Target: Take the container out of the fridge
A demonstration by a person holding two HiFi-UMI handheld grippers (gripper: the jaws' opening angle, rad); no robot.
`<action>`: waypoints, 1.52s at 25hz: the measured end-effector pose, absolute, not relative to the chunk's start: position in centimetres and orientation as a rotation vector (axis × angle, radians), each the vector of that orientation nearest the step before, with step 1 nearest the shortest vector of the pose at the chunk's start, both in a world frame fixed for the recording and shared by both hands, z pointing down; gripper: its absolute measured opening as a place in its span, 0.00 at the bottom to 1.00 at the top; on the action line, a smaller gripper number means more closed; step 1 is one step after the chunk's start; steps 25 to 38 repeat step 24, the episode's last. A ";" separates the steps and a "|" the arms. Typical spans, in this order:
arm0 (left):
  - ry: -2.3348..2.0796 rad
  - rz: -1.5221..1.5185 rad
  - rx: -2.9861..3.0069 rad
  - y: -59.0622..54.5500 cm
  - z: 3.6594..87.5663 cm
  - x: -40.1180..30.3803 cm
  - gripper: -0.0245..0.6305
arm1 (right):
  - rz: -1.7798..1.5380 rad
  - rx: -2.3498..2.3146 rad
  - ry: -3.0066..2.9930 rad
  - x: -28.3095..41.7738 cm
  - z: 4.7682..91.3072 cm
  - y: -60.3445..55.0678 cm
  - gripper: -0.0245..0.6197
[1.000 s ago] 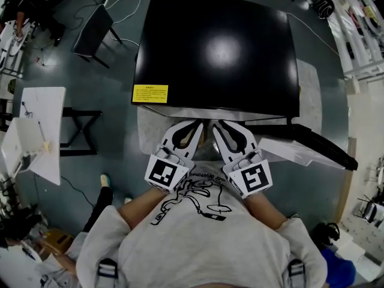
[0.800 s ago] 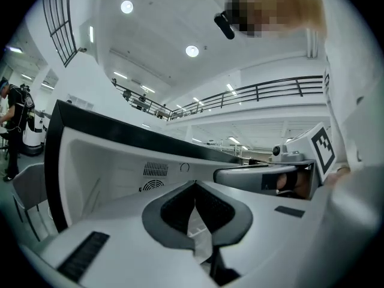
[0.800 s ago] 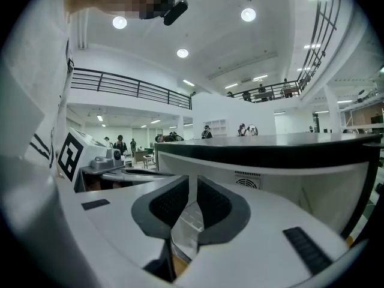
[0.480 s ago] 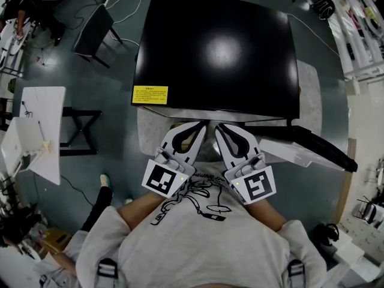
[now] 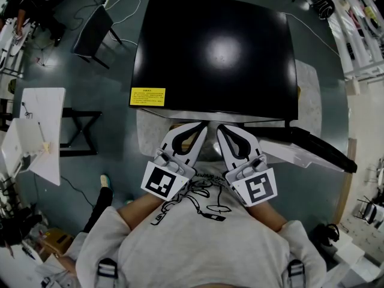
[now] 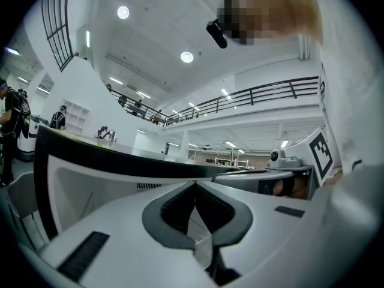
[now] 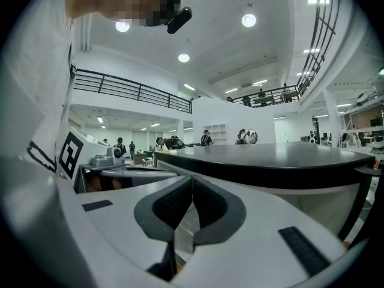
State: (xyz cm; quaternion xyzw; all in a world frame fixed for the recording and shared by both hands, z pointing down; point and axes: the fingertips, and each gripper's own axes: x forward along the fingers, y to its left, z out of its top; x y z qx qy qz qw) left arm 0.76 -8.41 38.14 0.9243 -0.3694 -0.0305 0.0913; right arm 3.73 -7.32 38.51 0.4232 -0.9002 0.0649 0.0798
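A black-topped fridge [image 5: 216, 53] stands in front of me, its door [image 5: 312, 146] swung open to the right. No container shows in any view. My left gripper [image 5: 203, 125] and right gripper [image 5: 218, 126] hover side by side just below the fridge's front edge, close to my chest. In the left gripper view the left gripper [image 6: 194, 182] has its jaws pressed together with nothing between them. In the right gripper view the right gripper [image 7: 192, 177] has just been closing; its jaws now meet on nothing. The fridge's inside is hidden beneath its top.
A yellow label [image 5: 147, 96] sits on the fridge's front left corner. A pale slab [image 5: 146, 134] lies under the fridge. A black chair [image 5: 93, 30] and a white table [image 5: 42, 125] stand to the left, with shelving [image 5: 360, 35] along the right.
Both grippers have risen a little toward the head camera, their marker cubes now lower in the picture. The fridge and its door have not moved.
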 end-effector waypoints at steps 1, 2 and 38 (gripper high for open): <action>-1.098 -0.090 2.748 -8.4 38.1 0.7 0.06 | 0.196 1.259 -2.690 3.7 38.5 -7.2 0.08; -1.098 -0.088 2.748 -8.4 38.0 0.7 0.06 | 0.193 1.259 -2.690 3.7 38.5 -7.2 0.08; -1.098 -0.081 2.745 -8.5 37.9 0.9 0.06 | 0.205 1.252 -2.692 3.8 38.3 -7.3 0.08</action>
